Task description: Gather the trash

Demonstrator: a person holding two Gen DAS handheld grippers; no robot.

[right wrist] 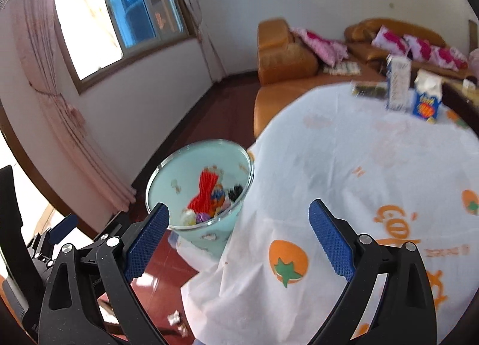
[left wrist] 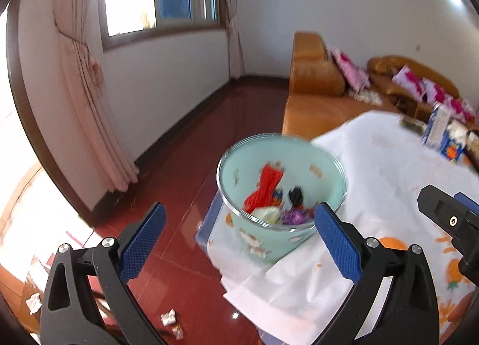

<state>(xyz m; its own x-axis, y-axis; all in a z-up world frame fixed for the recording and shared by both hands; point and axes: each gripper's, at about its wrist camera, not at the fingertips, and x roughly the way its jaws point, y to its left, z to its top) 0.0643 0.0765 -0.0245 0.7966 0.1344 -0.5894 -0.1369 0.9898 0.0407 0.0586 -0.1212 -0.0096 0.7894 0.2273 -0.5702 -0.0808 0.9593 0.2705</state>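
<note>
A pale green trash bin (left wrist: 263, 241) stands at the table's left edge, also in the right wrist view (right wrist: 209, 235). It holds red wrapping (left wrist: 265, 186), a black item and purple and white scraps. My left gripper (left wrist: 239, 234) is open and empty, just before the bin. My right gripper (right wrist: 239, 234) is open and empty over the tablecloth's edge, right of the bin. Crumpled white scraps (left wrist: 168, 317) lie on the red floor; they also show in the right wrist view (right wrist: 175, 317). The right gripper shows at the right edge of the left view (left wrist: 449, 219).
A table with a white fruit-print cloth (right wrist: 374, 171) carries a milk carton (right wrist: 397, 86), a blue box (right wrist: 426, 105) and a dark flat item (right wrist: 368, 89) at its far side. An orange sofa (left wrist: 314, 75) with pink cushions stands behind. Window and pink curtain (left wrist: 89, 90) are left.
</note>
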